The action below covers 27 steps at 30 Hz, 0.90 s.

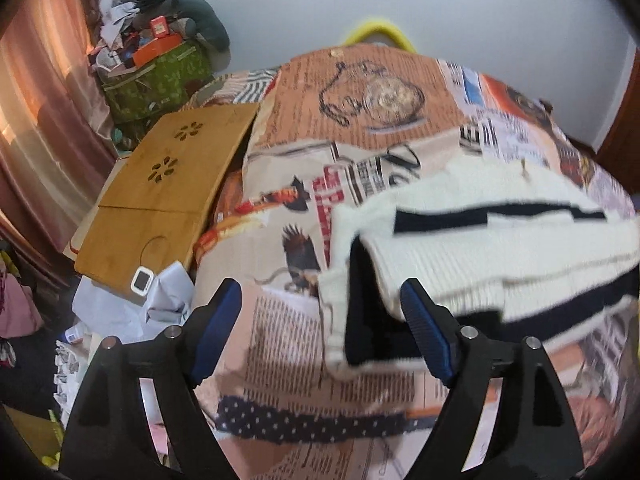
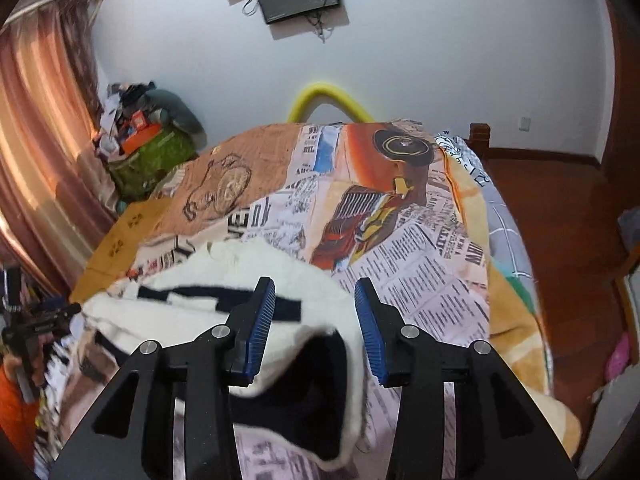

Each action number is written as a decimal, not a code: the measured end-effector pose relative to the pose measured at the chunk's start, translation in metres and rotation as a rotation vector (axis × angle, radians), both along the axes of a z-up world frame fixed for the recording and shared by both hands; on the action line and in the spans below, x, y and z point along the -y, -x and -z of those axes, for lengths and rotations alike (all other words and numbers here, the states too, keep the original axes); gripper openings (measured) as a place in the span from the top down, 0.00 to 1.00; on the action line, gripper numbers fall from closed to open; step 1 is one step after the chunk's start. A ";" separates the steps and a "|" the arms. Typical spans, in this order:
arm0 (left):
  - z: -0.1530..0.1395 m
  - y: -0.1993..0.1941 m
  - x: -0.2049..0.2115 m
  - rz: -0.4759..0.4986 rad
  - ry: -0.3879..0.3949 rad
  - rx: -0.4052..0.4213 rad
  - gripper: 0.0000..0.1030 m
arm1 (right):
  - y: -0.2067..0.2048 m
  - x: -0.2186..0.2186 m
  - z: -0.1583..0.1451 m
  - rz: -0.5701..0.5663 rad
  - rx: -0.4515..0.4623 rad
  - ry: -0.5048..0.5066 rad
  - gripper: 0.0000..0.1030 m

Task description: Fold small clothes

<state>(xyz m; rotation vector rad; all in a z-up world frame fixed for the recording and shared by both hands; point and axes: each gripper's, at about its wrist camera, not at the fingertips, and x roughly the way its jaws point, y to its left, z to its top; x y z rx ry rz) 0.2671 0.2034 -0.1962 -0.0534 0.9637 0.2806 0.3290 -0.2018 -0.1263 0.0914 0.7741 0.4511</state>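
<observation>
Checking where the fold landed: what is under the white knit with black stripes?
The white knit lies on the newspaper-print bedspread, which shows all around it. Whatever is directly beneath the garment is covered.

My cream sweater (image 1: 500, 248) with its dark stripes is smeared by motion, and the picture's right edge cuts it off in the left wrist view. In the right wrist view my right hand-held gripper (image 2: 316, 328) hides the sweater's near fold. Left of the sweater there, my left hand-held gripper (image 2: 36, 320) is a dark blur, its jaws unreadable.
</observation>
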 end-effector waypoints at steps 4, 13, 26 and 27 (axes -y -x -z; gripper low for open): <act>0.015 0.010 0.009 0.019 0.028 -0.029 0.19 | 0.019 -0.002 0.011 -0.043 -0.017 0.042 0.63; 0.036 0.003 0.050 0.125 0.057 -0.083 0.19 | 0.045 -0.025 0.057 -0.159 -0.126 0.160 0.63; 0.058 -0.066 0.081 0.240 0.033 -0.143 0.18 | -0.003 -0.089 0.090 -0.304 -0.216 0.213 0.63; 0.058 -0.074 0.077 0.231 0.033 -0.145 0.18 | -0.008 -0.093 0.089 -0.309 -0.215 0.216 0.63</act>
